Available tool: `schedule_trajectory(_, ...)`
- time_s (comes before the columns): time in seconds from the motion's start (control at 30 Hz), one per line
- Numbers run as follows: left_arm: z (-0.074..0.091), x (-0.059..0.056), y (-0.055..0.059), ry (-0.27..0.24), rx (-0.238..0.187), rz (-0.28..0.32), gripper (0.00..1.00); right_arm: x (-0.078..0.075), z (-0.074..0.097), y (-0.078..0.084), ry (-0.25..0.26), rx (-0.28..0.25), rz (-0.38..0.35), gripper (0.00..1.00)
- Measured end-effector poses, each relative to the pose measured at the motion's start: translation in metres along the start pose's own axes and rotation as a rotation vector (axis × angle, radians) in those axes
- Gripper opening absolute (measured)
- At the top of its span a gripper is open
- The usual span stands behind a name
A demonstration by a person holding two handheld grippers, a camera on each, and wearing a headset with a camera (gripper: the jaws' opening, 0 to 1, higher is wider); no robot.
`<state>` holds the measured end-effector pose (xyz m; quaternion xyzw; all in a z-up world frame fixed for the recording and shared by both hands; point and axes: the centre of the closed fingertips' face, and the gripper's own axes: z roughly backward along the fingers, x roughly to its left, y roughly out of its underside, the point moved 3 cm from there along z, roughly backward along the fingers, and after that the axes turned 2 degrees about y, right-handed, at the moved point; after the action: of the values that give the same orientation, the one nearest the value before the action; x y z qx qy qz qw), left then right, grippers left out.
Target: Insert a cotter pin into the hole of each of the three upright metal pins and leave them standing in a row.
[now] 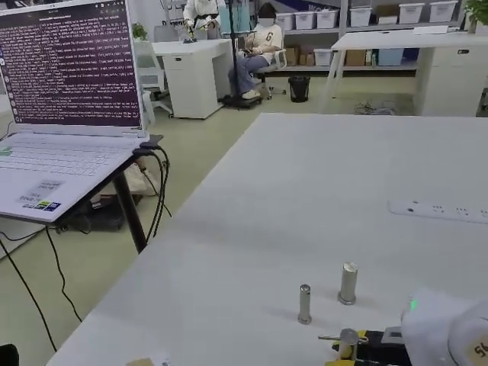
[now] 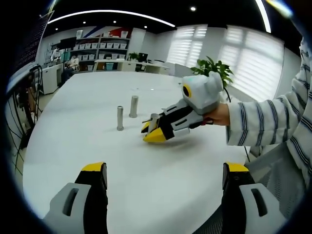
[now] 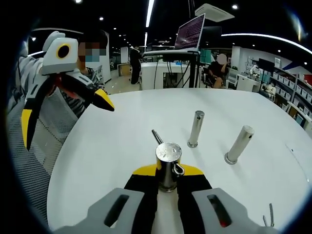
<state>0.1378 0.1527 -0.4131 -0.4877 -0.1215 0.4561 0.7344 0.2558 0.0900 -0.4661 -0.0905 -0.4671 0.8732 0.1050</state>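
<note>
Right, R gripper clamps a metal pin low, cotter pin thru its hole (grip steadies it upright, prob. for placing); L gripper gapes open, idle.

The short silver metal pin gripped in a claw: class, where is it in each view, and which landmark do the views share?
Head view: short silver metal pin at bottom edge, right of centre.
Left gripper view: pin near centre, at the yellow tips of the right claw.
Right gripper view: pin low centre, between that claw's jaws.
Shared landmark: slim upright silver pin beside it.
</note>
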Motion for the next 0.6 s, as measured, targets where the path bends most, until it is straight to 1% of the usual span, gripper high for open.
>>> schedule_trajectory(0.1, -0.0008, -0.0035, -0.0028, 0.018, -0.006, 0.016, 0.98, 0.0022, -0.0021, 0.0056, -0.005, 0.006, 0.0, 0.09)
schedule_trajectory(0.13, -0.0011, -0.004, -0.0038, 0.018, -0.008, 0.017, 0.98, 0.0021, -0.0003, 0.0039, -0.003, -0.022, -0.022, 0.09)
schedule_trajectory(0.17, -0.0012, -0.0044, -0.0045, 0.018, -0.008, 0.016, 0.98, 0.0018, 0.0007, 0.0047, -0.003, -0.023, -0.038, 0.09)
schedule_trajectory(0.23, -0.0021, -0.0057, -0.0058, 0.019, -0.007, 0.02, 0.98, 0.0015, 0.0013, 0.0048, 0.0, -0.033, -0.032, 0.09)
schedule_trajectory(0.33, -0.0035, -0.0065, -0.0048, 0.018, 0.007, 0.018, 0.98, 0.0016, -0.0002, 0.0046, -0.003, -0.043, -0.037, 0.09)
schedule_trajectory(0.43, -0.0055, -0.0076, -0.0022, 0.016, 0.025, 0.016, 0.98, 0.0013, -0.0003, 0.0051, -0.002, -0.054, -0.062, 0.1)
schedule_trajectory(0.47, -0.0059, -0.0075, -0.0012, 0.014, 0.031, 0.019, 0.98, 0.0011, -0.0004, 0.0051, -0.004, -0.058, -0.076, 0.1)
schedule_trajectory(0.5, -0.0061, -0.0076, -0.001, 0.014, 0.033, 0.023, 0.98, 0.0008, -0.0005, 0.0067, -0.004, -0.055, -0.112, 0.11)
schedule_trajectory(0.57, -0.0067, -0.0088, -0.0008, 0.019, 0.037, 0.034, 0.98, 0.0009, -0.0013, 0.01, -0.007, -0.036, -0.113, 0.15)
schedule_trajectory(0.6, -0.0072, -0.0091, -0.0015, 0.019, 0.038, 0.035, 0.98, 0.0014, 0.0001, 0.0061, 0.0, -0.056, -0.113, 0.22)
